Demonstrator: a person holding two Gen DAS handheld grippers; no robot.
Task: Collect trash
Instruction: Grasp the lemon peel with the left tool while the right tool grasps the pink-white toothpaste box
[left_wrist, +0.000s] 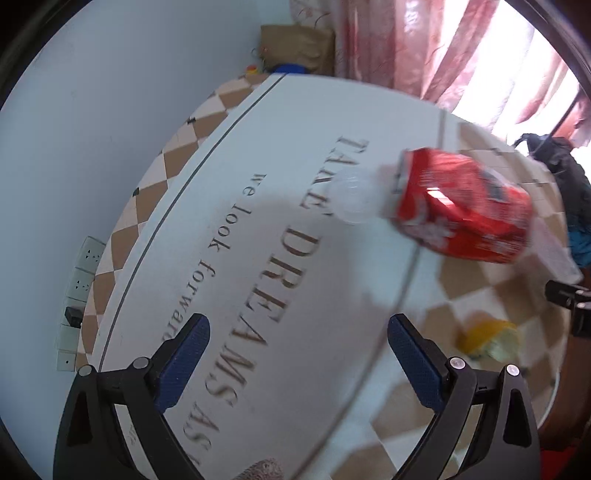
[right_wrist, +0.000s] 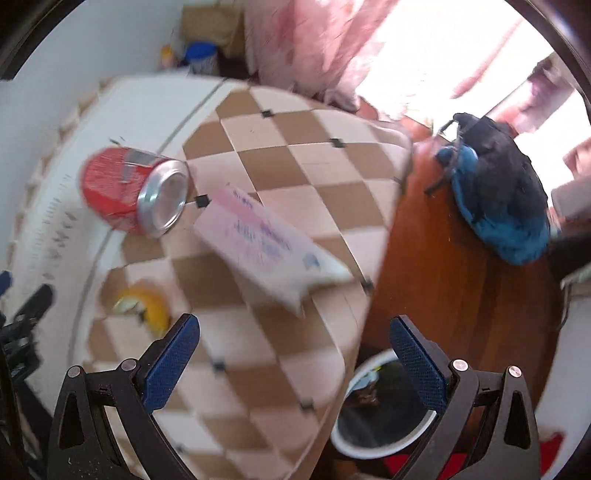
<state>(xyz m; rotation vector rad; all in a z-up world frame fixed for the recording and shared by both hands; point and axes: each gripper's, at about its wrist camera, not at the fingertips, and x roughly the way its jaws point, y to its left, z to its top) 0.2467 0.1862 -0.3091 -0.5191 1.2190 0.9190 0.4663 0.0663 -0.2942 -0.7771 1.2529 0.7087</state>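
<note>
A crushed red can (left_wrist: 465, 205) lies on its side on the table; it also shows in the right wrist view (right_wrist: 133, 190). A clear plastic piece (left_wrist: 356, 201) lies beside it. A yellow peel scrap (left_wrist: 487, 339) (right_wrist: 147, 308) lies on the checkered cloth. A pink-white carton (right_wrist: 269, 245) lies near the table edge. My left gripper (left_wrist: 297, 363) is open and empty above the table, short of the can. My right gripper (right_wrist: 295, 365) is open and empty over the table edge. A white-rimmed bin (right_wrist: 384, 413) stands on the floor below.
The table (left_wrist: 258, 155) has a white printed centre and a brown-checkered border (right_wrist: 295, 166). A blue-black backpack (right_wrist: 506, 199) lies on the wooden floor. Pink curtains (left_wrist: 424, 44) hang behind. A paper bag (left_wrist: 295, 44) and wall sockets (left_wrist: 81, 280) are at the wall.
</note>
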